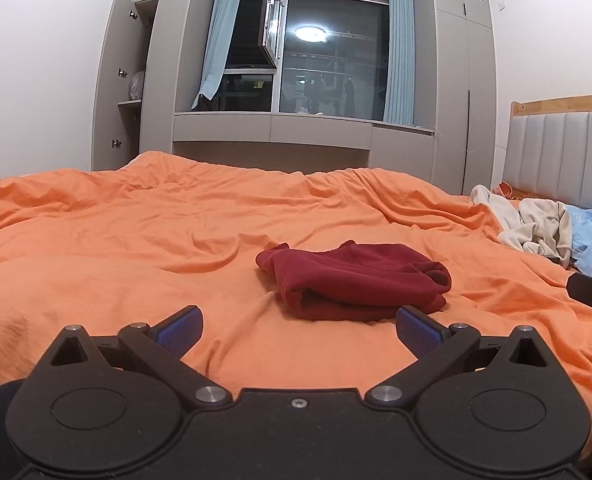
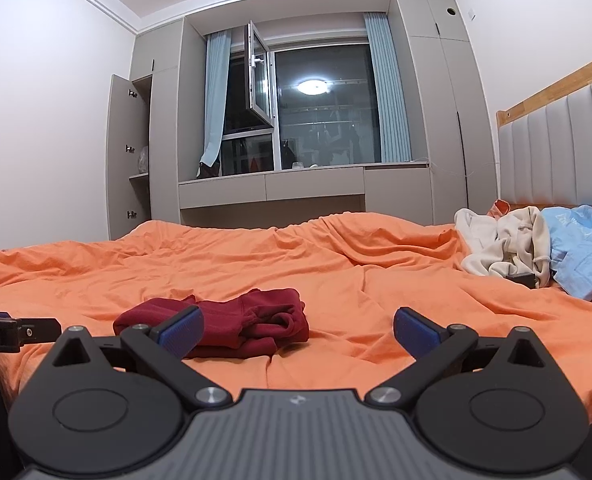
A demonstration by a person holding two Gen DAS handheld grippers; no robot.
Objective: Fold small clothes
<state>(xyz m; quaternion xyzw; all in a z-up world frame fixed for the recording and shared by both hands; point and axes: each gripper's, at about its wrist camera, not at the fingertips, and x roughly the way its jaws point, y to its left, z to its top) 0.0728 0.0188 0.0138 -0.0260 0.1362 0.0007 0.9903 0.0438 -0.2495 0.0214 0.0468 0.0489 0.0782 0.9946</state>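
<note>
- The dark red folded cloth garment [image 1: 354, 280] lay in a compact bundle on the wrinkled orange bed cover [image 1: 135, 240], near the middle of the bed.
- The left hand-held gripper [image 1: 299, 330] hovered just before that bundle, its blue-padded fingers [image 1: 181, 328] spread wide and holding nothing.
- The right hand-held gripper [image 2: 299, 330] was likewise spread and empty, with the red garment [image 2: 231, 322] lying ahead and to its left.
- A cream crumpled garment [image 2: 504, 246] and a light blue printed garment [image 2: 584, 252] lay heaped together by the grey padded headboard [image 2: 556, 152], well apart from the red one.
</note>
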